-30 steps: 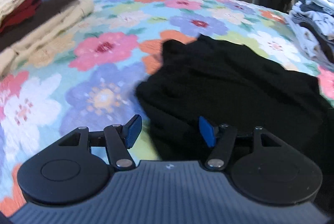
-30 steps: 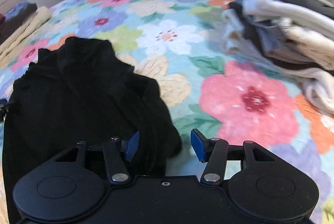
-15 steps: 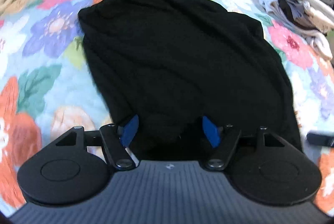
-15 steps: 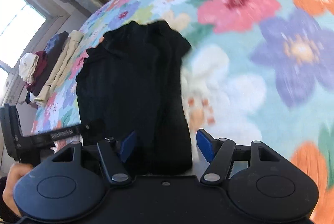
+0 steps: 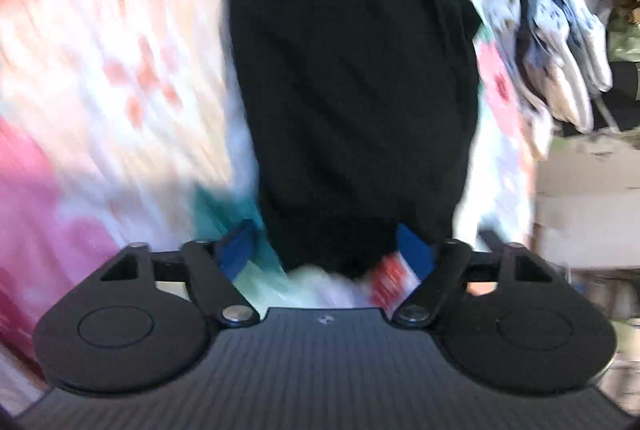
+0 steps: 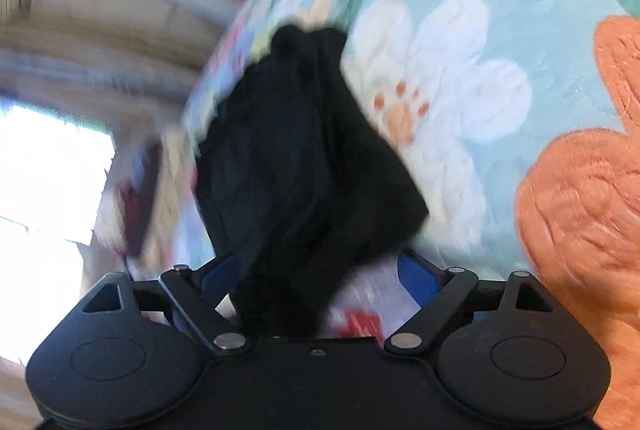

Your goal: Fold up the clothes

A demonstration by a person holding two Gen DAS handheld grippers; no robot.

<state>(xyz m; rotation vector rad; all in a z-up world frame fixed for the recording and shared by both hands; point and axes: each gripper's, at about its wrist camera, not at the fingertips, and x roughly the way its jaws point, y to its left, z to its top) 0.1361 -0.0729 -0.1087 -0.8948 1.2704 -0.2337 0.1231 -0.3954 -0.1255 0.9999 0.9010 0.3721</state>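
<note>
floral bed cover (image 5: 120, 77): carries one black garment (image 5: 352, 69), its long axis running from 6 toward 12 o'clock away from both grippers, with a stack of pale clothes (image 5: 560, 41) at 2 o'clock. left gripper (image 5: 326, 248): jaws just opened wide, the garment's near edge between them, unpinched. right gripper (image 6: 320, 278): likewise just opened wide astride a bunched near corner; both look equally near, no containers present.

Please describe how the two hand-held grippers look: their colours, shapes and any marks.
Both look alike. The left hand-held gripper has blue pads on black linkage arms with silver rivets, round black side discs and a ribbed grey body. The right hand-held gripper has a smooth black body.
</note>
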